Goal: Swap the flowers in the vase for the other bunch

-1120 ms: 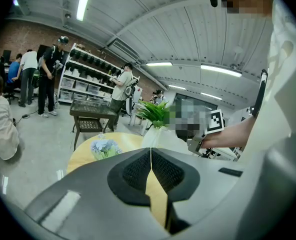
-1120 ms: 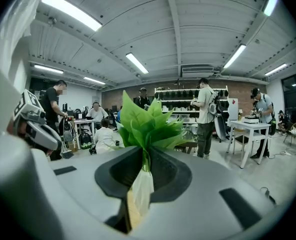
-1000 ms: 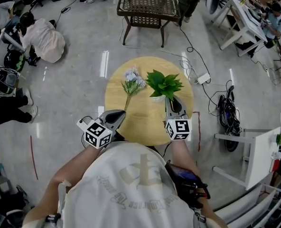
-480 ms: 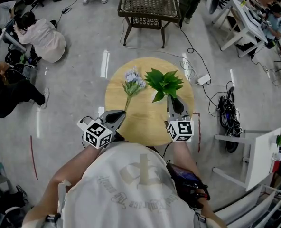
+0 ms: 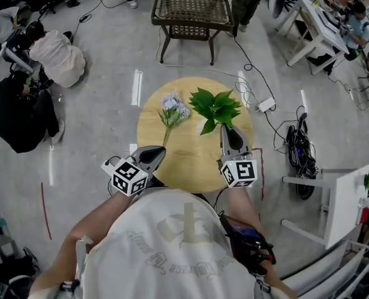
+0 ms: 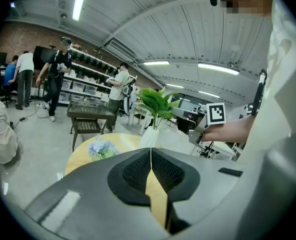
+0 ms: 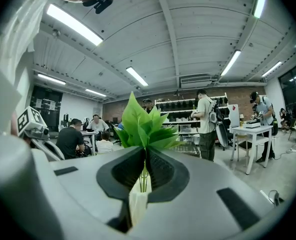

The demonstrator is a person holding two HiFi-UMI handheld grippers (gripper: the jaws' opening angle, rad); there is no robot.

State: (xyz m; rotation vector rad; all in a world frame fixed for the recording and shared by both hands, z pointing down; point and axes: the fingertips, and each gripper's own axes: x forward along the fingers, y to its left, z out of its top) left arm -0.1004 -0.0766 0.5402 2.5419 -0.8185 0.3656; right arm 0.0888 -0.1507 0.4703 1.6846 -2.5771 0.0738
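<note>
Your right tool (image 5: 225, 128) pinches the green bunch (image 5: 214, 109) by its stems at the vase (image 7: 138, 204), left tool (image 5: 160, 150) closed on nothing; blue flowers (image 5: 174, 108) wait on the desk (image 5: 191, 161).

no word or number can be read. the person's white shirt (image 5: 172, 242) bears a curved grey print, upside down and too faint to make out. the left white marker cube (image 5: 127, 178) and the right white marker cube (image 5: 239, 172) show only black square patterns.
</note>
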